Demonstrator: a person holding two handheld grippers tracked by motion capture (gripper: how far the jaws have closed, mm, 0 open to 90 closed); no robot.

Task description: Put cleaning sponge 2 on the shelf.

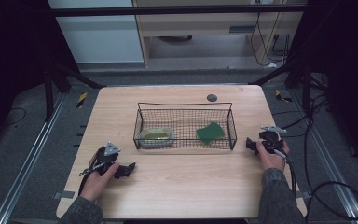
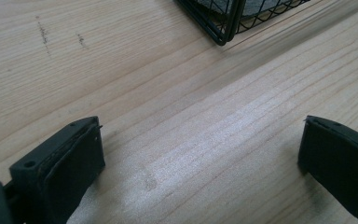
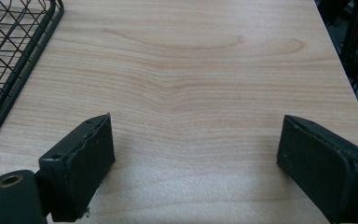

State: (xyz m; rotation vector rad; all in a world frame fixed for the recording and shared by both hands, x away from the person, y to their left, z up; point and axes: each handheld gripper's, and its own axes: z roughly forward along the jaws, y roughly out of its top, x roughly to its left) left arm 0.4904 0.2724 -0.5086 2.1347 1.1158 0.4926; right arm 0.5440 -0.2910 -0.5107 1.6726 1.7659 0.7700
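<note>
A black wire basket (image 1: 185,108) stands on the middle of the wooden table (image 1: 177,182). Inside it lie an oval dish (image 1: 156,136) at the left and a green sponge (image 1: 210,132) at the right. My left gripper (image 1: 129,168) rests low on the table, left of and in front of the basket, open, with only bare wood between its jaws (image 2: 200,163). My right gripper (image 1: 250,143) sits just right of the basket, open as well, nothing between its jaws (image 3: 196,149). A basket corner (image 2: 223,28) shows ahead of the left gripper, and the basket's side (image 3: 14,60) lies to the left of the right gripper.
A small dark round disc (image 1: 211,97) lies on the table behind the basket. Bare wood spreads in front of the basket between the two hands. The table's right edge (image 3: 340,70) runs close by the right gripper, with cables on the floor beyond it.
</note>
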